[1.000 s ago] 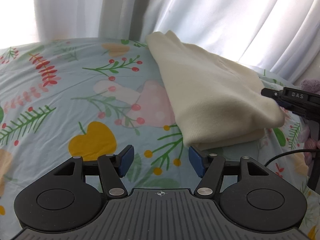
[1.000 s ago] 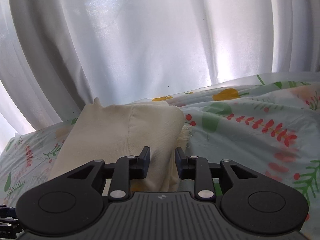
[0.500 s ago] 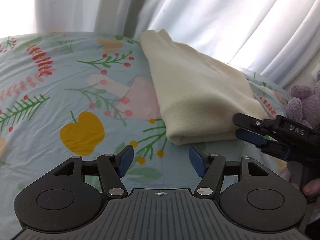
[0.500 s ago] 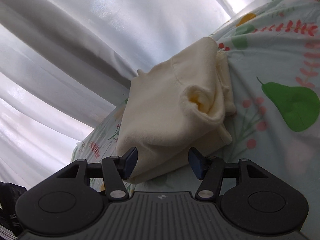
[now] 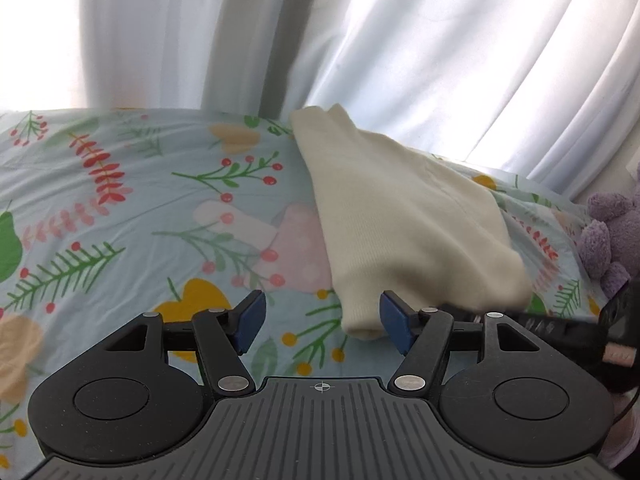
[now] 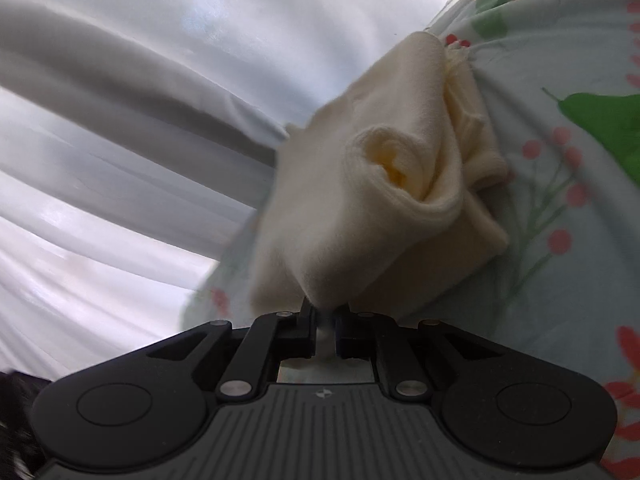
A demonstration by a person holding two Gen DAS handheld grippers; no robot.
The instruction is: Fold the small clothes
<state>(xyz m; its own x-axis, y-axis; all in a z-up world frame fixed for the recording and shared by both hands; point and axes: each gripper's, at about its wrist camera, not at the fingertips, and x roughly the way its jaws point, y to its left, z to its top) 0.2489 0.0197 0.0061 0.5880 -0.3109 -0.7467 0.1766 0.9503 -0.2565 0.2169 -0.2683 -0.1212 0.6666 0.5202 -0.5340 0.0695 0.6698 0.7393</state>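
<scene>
Bed under a pale blue sheet (image 5: 120, 240) printed with leaves, berries, pears and hearts. Lying on it: a folded cream garment (image 5: 400, 220), running from the far edge toward the near side; a purple plush toy (image 5: 612, 236) at the right edge.

A home bedroom: floral bedsheet (image 5: 120, 216), white curtains (image 5: 440, 60), and a purple plush toy (image 5: 612, 236).
</scene>
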